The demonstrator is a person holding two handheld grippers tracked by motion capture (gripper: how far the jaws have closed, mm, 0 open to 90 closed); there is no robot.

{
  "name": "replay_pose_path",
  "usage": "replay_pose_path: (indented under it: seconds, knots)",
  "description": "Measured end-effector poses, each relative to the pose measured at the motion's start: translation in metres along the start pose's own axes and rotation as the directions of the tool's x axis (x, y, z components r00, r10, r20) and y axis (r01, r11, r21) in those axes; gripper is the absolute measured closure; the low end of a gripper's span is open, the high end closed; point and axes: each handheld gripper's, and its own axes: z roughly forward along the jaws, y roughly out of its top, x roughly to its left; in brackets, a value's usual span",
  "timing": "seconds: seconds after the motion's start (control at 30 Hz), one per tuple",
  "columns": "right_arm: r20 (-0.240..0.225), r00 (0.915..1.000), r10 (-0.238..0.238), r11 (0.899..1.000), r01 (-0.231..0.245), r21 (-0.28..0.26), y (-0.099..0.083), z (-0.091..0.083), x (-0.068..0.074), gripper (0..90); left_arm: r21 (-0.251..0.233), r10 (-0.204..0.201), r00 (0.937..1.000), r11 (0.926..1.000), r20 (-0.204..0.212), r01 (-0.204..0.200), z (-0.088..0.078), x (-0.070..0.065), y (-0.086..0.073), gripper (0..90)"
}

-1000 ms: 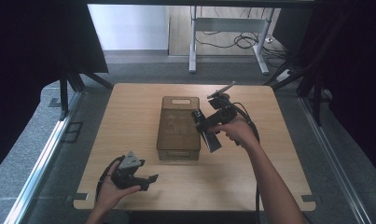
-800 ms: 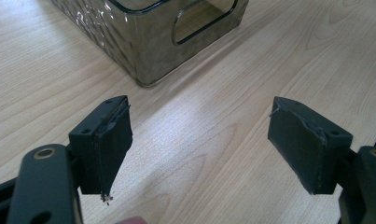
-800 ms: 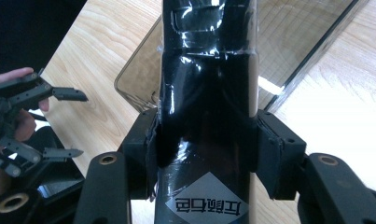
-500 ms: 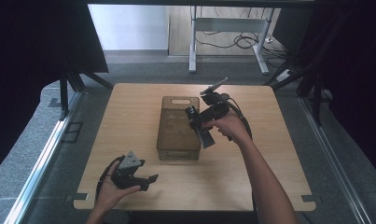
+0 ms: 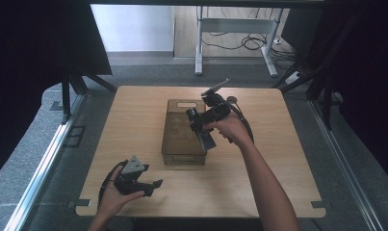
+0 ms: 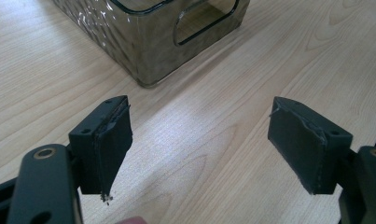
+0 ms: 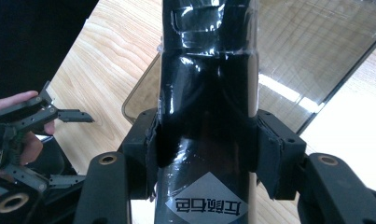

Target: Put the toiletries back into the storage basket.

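Apparently over the bin [image 5: 179, 126], right hand-held gripper [image 7: 206, 154] clamps a dark bottle [image 7: 209, 93]

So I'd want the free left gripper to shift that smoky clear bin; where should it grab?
Take the near end wall at the handle slot, coming from the person's side. One jaw of the left gripper can go through the slot; the bin looks too wide to straddle.

Your glossy black plastic bottle [image 7: 206, 107] with a diamond-shaped label is tilted above the smoky translucent plastic bin [image 5: 178, 132]. The bin stands upright mid-table, handle slots at both ends; its inside looks empty, though glare obscures it.
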Motion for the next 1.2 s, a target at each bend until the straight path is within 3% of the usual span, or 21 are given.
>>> replay_pose_path:
  seconds: [0.87, 1.2]
  knots:
    - [-0.015, 0.9998, 0.009, 1.000, -0.009, 0.019, 0.013, 0.027, 0.004, 46.9, 0.007, 0.000, 1.0000, 1.0000, 0.005, 0.000, 0.000, 0.001, 0.000, 21.9]
    - [-0.027, 0.9986, 0.045, 0.999, -0.045, 0.025, 0.019, 0.041, 0.004, 46.8, 0.010, 0.000, 0.9999, 1.0000, 0.010, 0.000, 0.001, 0.000, 0.000, 21.8]
